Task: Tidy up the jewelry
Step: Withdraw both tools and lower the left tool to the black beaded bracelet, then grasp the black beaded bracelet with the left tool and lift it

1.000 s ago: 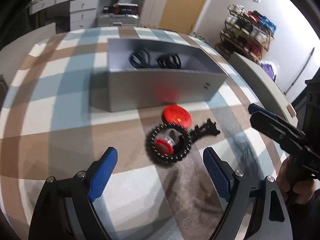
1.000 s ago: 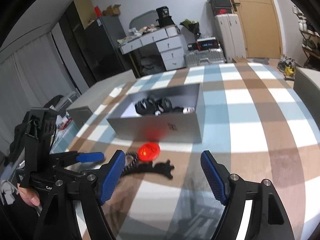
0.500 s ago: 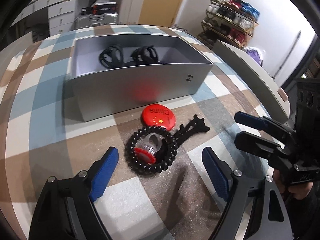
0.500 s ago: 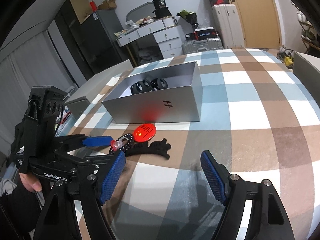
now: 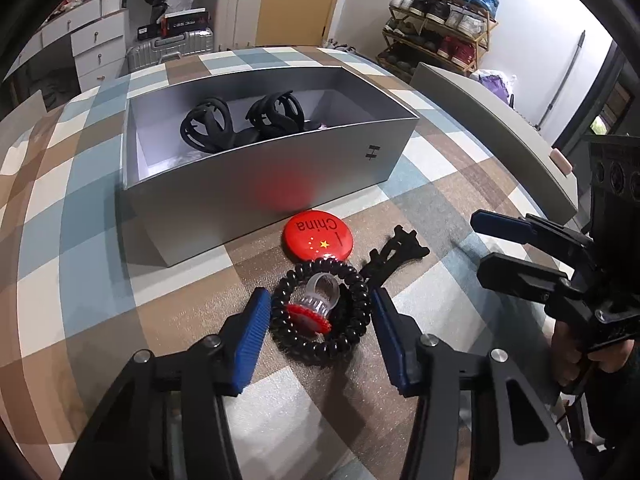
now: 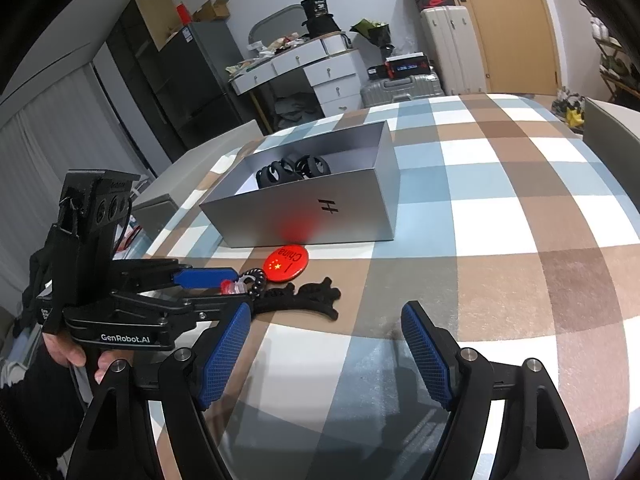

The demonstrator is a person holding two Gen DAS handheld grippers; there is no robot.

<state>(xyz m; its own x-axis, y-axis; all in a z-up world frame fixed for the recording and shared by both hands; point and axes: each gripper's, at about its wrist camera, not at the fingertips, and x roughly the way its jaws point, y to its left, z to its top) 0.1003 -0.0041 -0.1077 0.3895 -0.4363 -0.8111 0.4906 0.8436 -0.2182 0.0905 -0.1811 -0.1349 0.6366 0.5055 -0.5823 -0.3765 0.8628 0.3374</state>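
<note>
Since the earlier frame, the left gripper (image 5: 318, 330) has dropped over the black coil hair tie (image 5: 320, 312) and its jaws are closing, one pad on each side, not yet pressing. A clear ring with a red top (image 5: 316, 306) lies inside the coil. Both rest on the checked tablecloth (image 5: 80, 280), before the grey box (image 5: 260, 184). The right gripper (image 6: 324, 352) hangs half-open, empty, farther off.

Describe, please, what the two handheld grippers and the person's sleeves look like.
Both the left gripper and right gripper are black frames with silver bolts and blue ribbed jaw pads. The left one bears white "GenRobot.AI" lettering and a boxy black camera block. Dark sleeves cover both wrists.
</note>
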